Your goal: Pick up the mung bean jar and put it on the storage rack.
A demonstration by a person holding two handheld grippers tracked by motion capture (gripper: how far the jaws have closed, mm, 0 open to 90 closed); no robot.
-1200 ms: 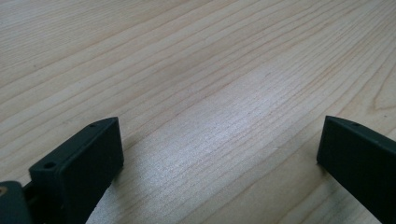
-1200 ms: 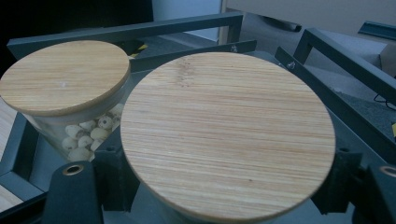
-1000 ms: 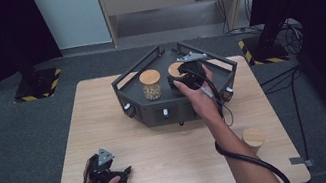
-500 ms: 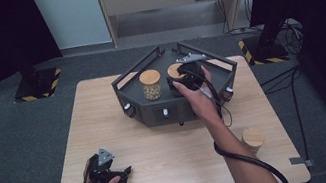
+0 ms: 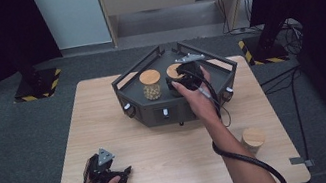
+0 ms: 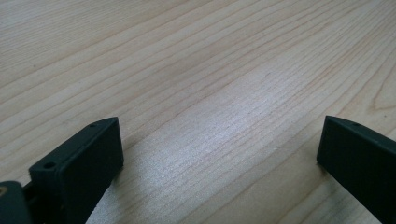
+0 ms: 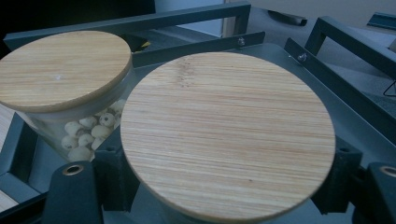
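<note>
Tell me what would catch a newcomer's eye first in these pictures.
Probably the dark metal tray at the table's far middle, holding a wooden-lidded jar of pale round pieces beside a second jar, whose sides the right gripper brackets under its lid. Next, a third lidded jar stands alone near the right edge, while the left gripper lies open on bare wood at the near left.

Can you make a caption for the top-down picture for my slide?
Right tongs grip a wooden-lidded jar in the dark tray; left tongs rest open on the table.
</note>
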